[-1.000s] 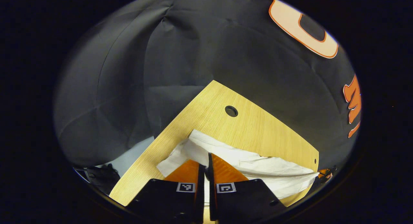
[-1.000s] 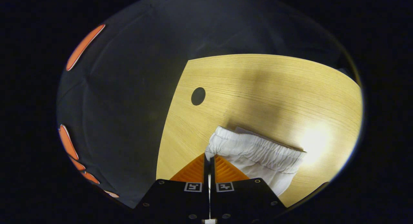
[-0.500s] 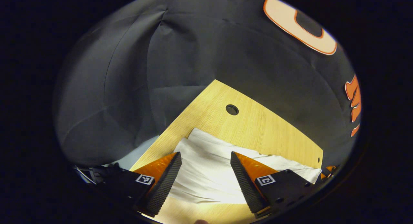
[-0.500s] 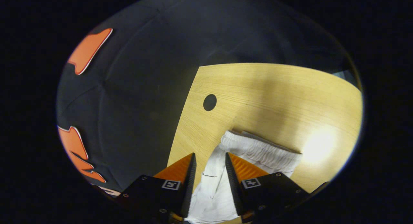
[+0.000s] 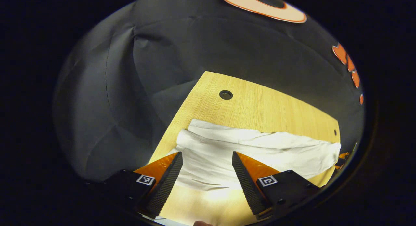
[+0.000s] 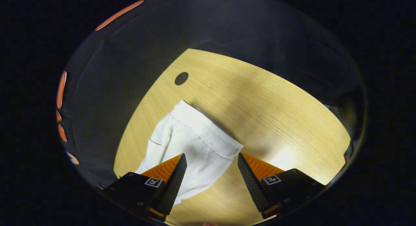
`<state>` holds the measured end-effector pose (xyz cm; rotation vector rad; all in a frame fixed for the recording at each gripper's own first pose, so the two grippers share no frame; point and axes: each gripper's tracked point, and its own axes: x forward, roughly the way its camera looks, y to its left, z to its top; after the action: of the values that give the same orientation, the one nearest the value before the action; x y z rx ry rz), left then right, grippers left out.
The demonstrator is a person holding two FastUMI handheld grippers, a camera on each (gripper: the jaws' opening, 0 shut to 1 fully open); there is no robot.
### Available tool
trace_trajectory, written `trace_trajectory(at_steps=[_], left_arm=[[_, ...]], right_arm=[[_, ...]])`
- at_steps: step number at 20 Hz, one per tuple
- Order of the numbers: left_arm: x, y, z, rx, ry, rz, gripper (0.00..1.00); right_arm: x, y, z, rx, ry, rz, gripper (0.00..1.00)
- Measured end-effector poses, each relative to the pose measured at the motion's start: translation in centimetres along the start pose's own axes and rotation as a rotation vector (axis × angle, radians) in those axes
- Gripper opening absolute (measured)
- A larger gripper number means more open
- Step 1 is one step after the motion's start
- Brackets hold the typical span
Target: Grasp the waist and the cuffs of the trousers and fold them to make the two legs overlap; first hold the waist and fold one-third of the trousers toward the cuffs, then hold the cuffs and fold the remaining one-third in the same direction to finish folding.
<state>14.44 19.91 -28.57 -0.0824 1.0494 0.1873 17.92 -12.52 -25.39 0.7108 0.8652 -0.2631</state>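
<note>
1. Left gripper view: the left gripper (image 5: 207, 169) hangs with jaws spread wide, grasping nothing, above the white trousers (image 5: 256, 151), which lie flat on the wooden table (image 5: 266, 105).
2. Right gripper view: the right gripper (image 6: 210, 169) is likewise released; the trousers' waistband (image 6: 204, 130) lies toward 11 o'clock of it.

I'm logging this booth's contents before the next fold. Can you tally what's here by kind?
Trousers: 1, white, lying flat
Table: 1, wooden
Grippers: 2, left and right, both open
Total: 4
</note>
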Motion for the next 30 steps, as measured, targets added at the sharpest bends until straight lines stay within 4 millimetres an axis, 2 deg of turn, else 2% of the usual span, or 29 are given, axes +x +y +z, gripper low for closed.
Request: trace_trajectory(at_steps=[2, 3, 4, 6, 11, 15, 17, 19, 20, 22, 24, 25, 30], left_arm=[[-1.2, -0.4, 0.0, 0.068, -0.022, 0.025, 0.99], [-1.3, -0.7, 0.0, 0.096, -0.036, 0.037, 0.96], [-1.3, -1.2, -0.2, 0.119, -0.053, 0.040, 1.00], [-1.7, -1.9, -0.5, 0.150, -0.071, 0.041, 1.00], [-1.5, -2.5, -1.1, 0.207, -0.098, 0.059, 1.00], [-1.6, -3.0, -1.3, 0.237, -0.144, 0.074, 1.00], [-1.9, -2.9, -1.2, 0.240, -0.167, 0.076, 1.00], [-2.2, -2.8, -1.5, 0.250, -0.178, 0.073, 1.00], [-2.4, -2.7, -1.5, 0.259, -0.175, 0.074, 1.00], [-2.4, -2.7, -1.3, 0.282, -0.171, 0.088, 1.00], [-2.4, -3.1, -1.2, 0.284, -0.167, 0.089, 1.00], [-2.3, -3.2, -1.1, 0.276, -0.168, 0.081, 1.00], [-1.3, -2.4, -3.1, 0.181, -0.164, 0.033, 1.00]], right_arm=[[0.4, -0.6, -0.6, 0.010, 0.013, -0.015, 0.97], [0.7, -0.5, -0.7, 0.023, 0.016, -0.007, 0.97], [1.0, -0.7, -0.7, 0.032, 0.021, -0.004, 0.97], [1.9, -0.8, -0.9, 0.038, 0.035, -0.010, 0.97], [3.5, 0.7, 0.4, 0.100, 0.002, 0.007, 0.97], [3.1, -1.0, 0.9, 0.125, -0.028, -0.036, 0.94], [3.1, -1.3, 1.1, 0.112, -0.041, -0.069, 0.80], [3.3, -0.4, 1.7, 0.123, -0.052, -0.047, 0.48], [4.1, 0.5, 1.5, 0.142, -0.049, -0.011, 0.22], [4.0, 0.8, 1.1, 0.180, -0.076, 0.058, 0.13], [3.2, 0.6, 1.8, 0.172, -0.115, 0.107, 0.08], [2.6, 0.7, 2.2, 0.148, -0.137, 0.121, 0.07], [-0.3, 2.5, 3.0, 0.094, -0.244, 0.200, 0.06]])
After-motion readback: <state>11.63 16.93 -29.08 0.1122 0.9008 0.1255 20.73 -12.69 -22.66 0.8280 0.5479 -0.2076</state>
